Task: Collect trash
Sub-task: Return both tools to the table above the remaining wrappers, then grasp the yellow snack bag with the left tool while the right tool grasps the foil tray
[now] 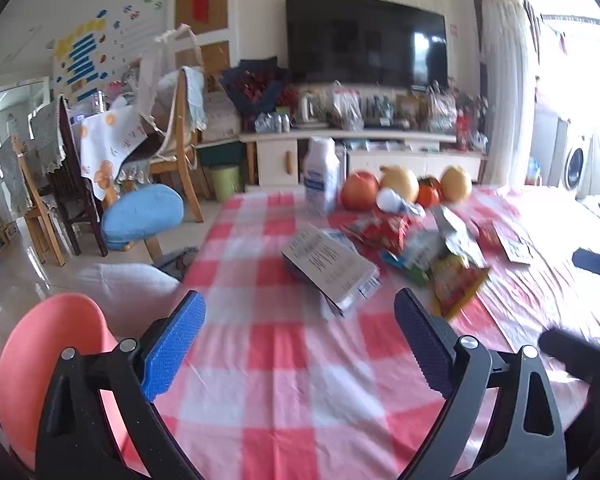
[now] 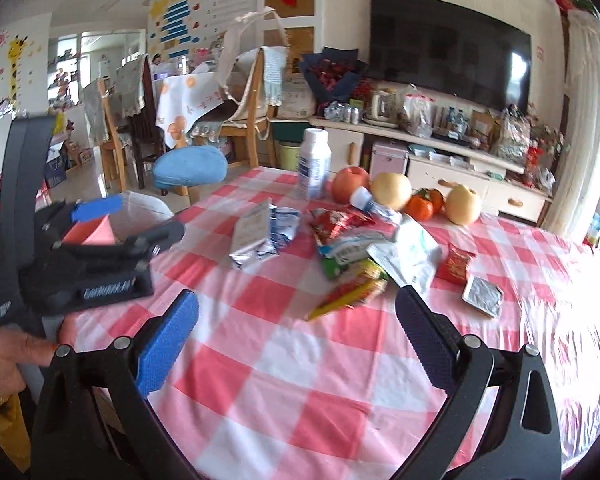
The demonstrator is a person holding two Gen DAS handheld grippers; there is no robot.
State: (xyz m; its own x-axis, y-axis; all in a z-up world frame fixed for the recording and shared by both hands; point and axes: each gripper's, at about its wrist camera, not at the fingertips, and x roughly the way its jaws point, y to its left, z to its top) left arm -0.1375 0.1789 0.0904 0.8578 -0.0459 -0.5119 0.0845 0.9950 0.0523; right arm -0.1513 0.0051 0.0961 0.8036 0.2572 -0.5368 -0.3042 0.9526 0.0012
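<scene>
Blue-padded, our left gripper (image 1: 300, 340) gapes wide and empty over the checked cloth; the flattened carton (image 1: 332, 268) lies just ahead. From the right wrist, our right gripper (image 2: 298, 340) is equally spread, holding nothing, wrappers (image 2: 352, 256) near. We should approach low and pinch an edge.

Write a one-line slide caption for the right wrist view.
Open right gripper faces scattered wrappers and fruit on a red-checked table.

No readable text; print on flattened carton (image 1: 332, 266) blurred (left gripper's (image 2: 96, 240) logo likewise).
</scene>
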